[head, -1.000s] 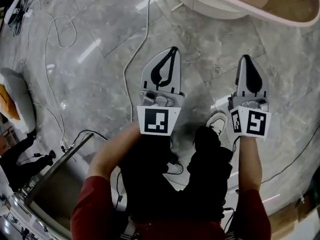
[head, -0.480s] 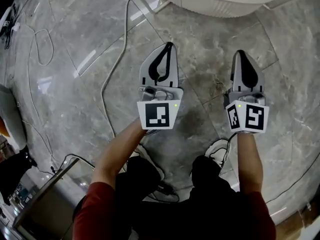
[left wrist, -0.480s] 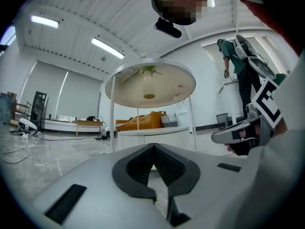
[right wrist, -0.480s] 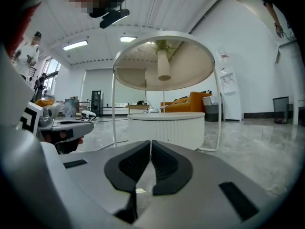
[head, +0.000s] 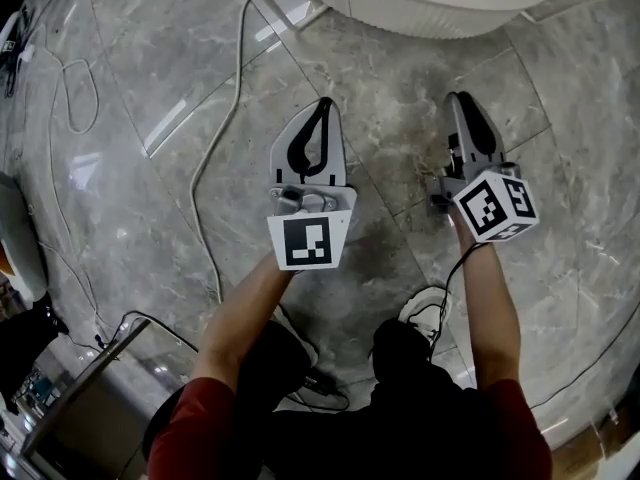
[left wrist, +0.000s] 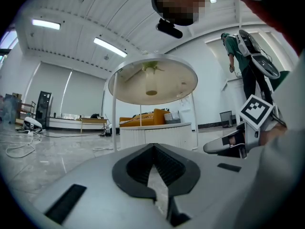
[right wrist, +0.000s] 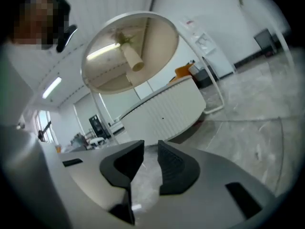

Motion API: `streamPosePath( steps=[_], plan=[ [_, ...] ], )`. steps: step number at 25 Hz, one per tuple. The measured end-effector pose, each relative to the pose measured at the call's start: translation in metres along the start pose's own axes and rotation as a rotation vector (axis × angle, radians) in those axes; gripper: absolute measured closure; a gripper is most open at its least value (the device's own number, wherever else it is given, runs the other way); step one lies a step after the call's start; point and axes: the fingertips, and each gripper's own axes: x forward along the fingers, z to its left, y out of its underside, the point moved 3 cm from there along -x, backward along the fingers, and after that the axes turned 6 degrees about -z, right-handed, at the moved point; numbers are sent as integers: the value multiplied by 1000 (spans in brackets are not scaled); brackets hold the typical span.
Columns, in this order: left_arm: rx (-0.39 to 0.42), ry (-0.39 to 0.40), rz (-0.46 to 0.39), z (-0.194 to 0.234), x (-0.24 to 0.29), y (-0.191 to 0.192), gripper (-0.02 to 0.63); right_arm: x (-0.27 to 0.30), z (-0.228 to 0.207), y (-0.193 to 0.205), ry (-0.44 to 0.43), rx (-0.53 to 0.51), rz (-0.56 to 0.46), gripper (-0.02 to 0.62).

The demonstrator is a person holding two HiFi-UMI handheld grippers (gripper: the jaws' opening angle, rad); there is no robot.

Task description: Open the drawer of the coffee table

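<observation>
Both tongs are low over the marble floor (head: 150, 68), pointing at the round white bench (head: 440, 3) just ahead, a strip of floor between tips and its curved edge. The left tongs (head: 324, 108) have their tips pressed together on nothing. The right tongs (head: 457, 100), rolled to one side, are opening, a narrow gap and nothing in it. Straight beyond them is the bench's ribbed wall, with a small dark knob (right wrist: 162, 119). A cable (head: 215, 148) trails left of the left tongs.
</observation>
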Motion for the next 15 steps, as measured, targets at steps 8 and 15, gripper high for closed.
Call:
streamPosePath(
  steps=[8, 15],
  plan=[
    [-17, -40, 6, -2, 9, -2, 592, 54, -56, 8, -189, 670, -191, 361],
    [-14, -54, 16, -4, 20, -3, 592, 87, -83, 10, -181, 846, -327, 316]
  ],
)
